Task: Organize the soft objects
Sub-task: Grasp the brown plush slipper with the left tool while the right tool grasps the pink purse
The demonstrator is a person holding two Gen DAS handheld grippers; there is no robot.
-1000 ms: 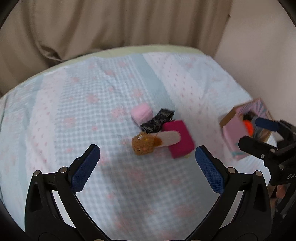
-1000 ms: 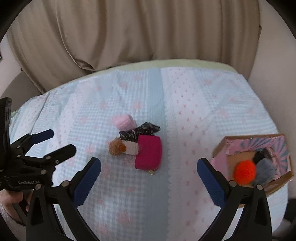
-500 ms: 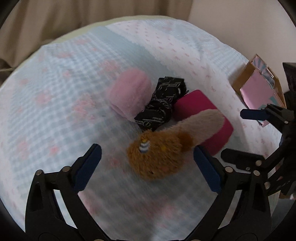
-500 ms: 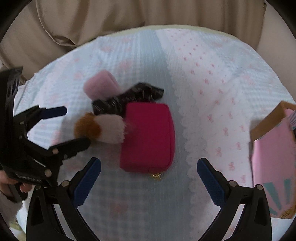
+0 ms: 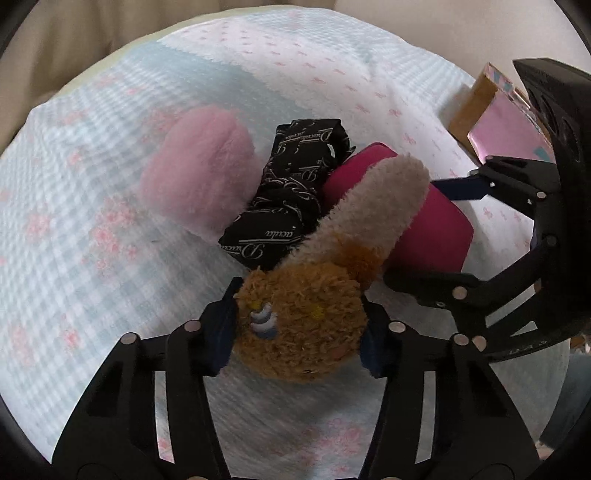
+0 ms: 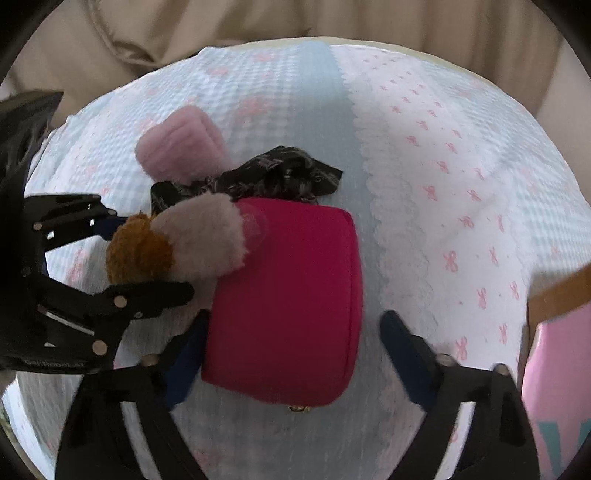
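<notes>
Brown and fuzzy, the plush toy [image 5: 301,328] sat between the blue pads of the left gripper [image 5: 295,332]; the jaws were closing and both pads already pressed on its round brown part. Its cream part [image 5: 373,206] lay over the edge of the magenta pouch [image 6: 284,299]. The right gripper [image 6: 291,354] was closing around this pouch: the left pad [image 6: 184,365] was at the pouch's side, the right pad [image 6: 402,347] stood apart from it, so the pouch was between the jaws but not clamped.

Just behind the toy and the pouch lay a black cloth [image 5: 295,192] with pale script, touching both. Beside it, further back, rested a pink fluffy roll [image 5: 199,177]. All lay on a bedcover [image 6: 443,184] of pale blue check and white with pink bows. At the right edge stood a cardboard box [image 5: 491,114] with pink inside. Beige curtain [image 6: 258,22] hung behind the bed.
</notes>
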